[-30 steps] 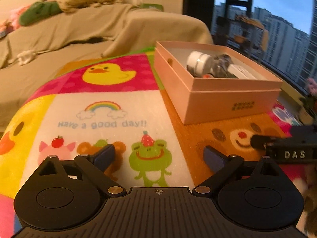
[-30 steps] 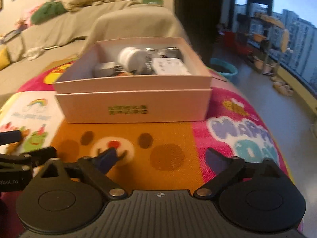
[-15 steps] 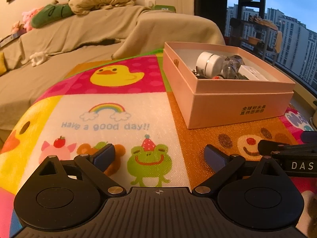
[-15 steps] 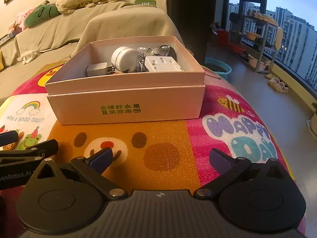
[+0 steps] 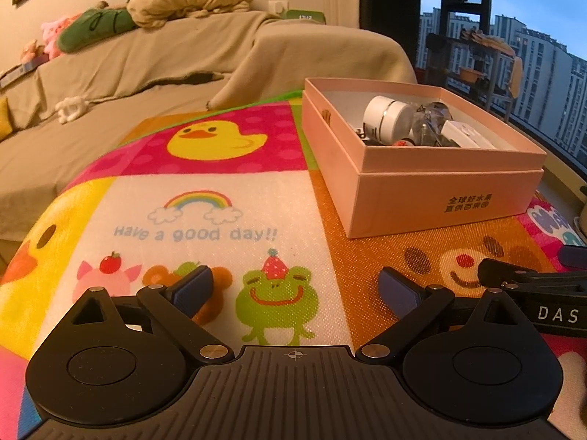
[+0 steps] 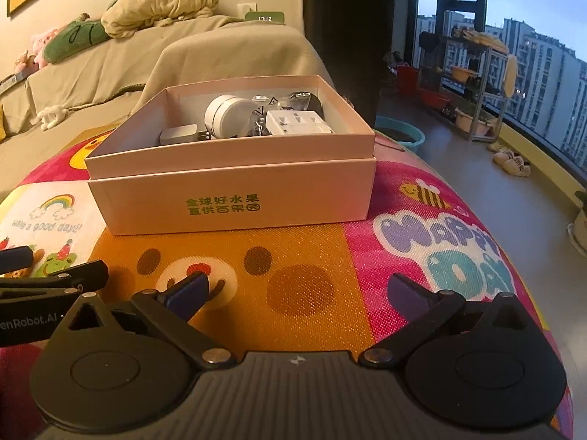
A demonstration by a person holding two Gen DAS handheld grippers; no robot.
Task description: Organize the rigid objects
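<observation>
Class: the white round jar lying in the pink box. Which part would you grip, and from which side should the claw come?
Grip the jar across its curved sides, coming straight down from above. It lies on its side with the flat end facing the front, and the box walls block a level approach. The white adapter and grey plug crowd it, so keep the right claw narrow.

We are in a high-rise home's living room: covered sofa (image 5: 154, 62) upper left, apartment towers (image 6: 543, 73) through the right-hand window.

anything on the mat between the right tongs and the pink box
No object: in the right wrist view only bare printed mat lies between the right tongs and the pink box.
</observation>
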